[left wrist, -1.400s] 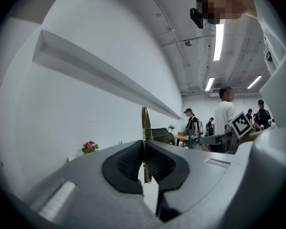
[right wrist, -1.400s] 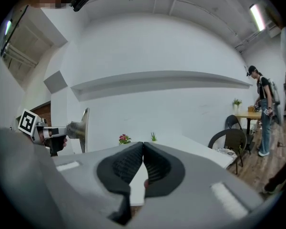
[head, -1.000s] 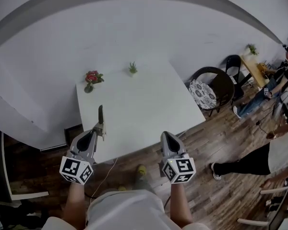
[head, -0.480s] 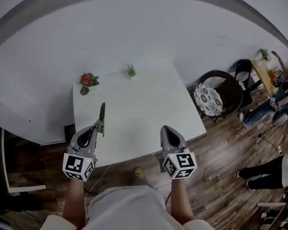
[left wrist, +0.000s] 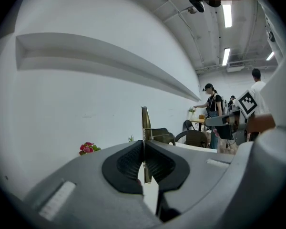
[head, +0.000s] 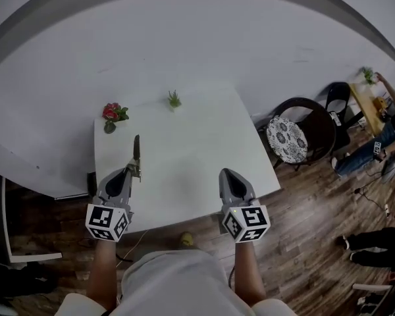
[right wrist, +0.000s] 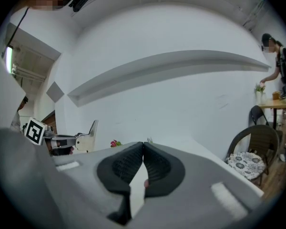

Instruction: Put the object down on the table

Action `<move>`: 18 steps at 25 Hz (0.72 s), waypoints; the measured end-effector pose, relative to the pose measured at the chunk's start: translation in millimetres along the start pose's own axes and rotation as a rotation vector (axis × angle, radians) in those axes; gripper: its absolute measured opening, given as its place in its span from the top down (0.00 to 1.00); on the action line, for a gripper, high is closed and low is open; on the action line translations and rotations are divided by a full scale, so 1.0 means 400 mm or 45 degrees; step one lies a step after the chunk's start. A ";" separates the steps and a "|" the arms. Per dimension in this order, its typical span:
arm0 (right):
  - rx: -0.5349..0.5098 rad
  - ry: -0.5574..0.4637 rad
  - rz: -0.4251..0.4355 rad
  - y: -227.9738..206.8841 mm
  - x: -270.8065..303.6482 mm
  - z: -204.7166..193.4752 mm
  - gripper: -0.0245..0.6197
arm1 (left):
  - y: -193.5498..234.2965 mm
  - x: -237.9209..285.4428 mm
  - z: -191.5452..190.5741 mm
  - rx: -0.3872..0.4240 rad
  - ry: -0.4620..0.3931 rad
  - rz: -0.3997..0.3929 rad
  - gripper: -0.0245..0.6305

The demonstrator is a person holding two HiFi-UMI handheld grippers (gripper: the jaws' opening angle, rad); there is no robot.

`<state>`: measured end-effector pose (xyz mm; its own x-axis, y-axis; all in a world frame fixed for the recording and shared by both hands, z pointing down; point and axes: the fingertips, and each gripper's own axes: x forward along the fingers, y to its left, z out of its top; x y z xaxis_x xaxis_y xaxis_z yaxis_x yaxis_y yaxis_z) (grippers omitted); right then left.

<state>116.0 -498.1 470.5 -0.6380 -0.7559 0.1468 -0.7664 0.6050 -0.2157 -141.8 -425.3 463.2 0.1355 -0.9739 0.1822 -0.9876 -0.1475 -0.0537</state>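
1. Knife (head: 137,150): it is clamped in your left gripper (head: 133,171), whose jaws are pressed together on its lower end, with only the thin edge of the metal between the pads.
2. In the left gripper view the knife (left wrist: 145,123) stands edge-on and upright out of the closed tips of your left gripper (left wrist: 144,149). Its blade rises clear above them.
3. From the head view the blade points away from you, toward the wall. It is held over the near left part of the white table (head: 191,150) and is not lying on the top.
4. Your right gripper (head: 225,175) has its jaws closed tip to tip, with nothing between them. The right gripper view shows the same, the dark pads meeting at the front of the gripper (right wrist: 143,149).
5. That gripper sits over the near right edge of the table, well apart from the left one.
6. At the far edge of the table stand a red flower (head: 111,113) on the left and a small green plant (head: 174,99) nearer the middle, both well apart from the knife.
7. To the right of the table, on the wooden floor (head: 296,209), is a dark chair (head: 309,120) with a patterned cushion (head: 286,139).
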 end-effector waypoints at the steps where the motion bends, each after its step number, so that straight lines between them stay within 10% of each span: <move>1: 0.003 0.001 0.003 -0.007 0.004 -0.002 0.96 | -0.002 0.011 -0.006 0.022 0.015 0.004 0.95; 7: 0.019 0.009 0.013 -0.041 0.027 -0.016 0.96 | -0.008 0.073 -0.055 0.232 0.128 0.004 0.95; 18: 0.025 0.041 0.038 -0.073 0.087 -0.028 0.96 | -0.057 0.205 -0.195 0.914 0.437 -0.143 0.95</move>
<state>115.2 -539.3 492.8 -0.6627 -0.7292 0.1707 -0.7457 0.6217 -0.2395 -114.2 -488.3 556.1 0.0840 -0.8565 0.5093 -0.6618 -0.4300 -0.6141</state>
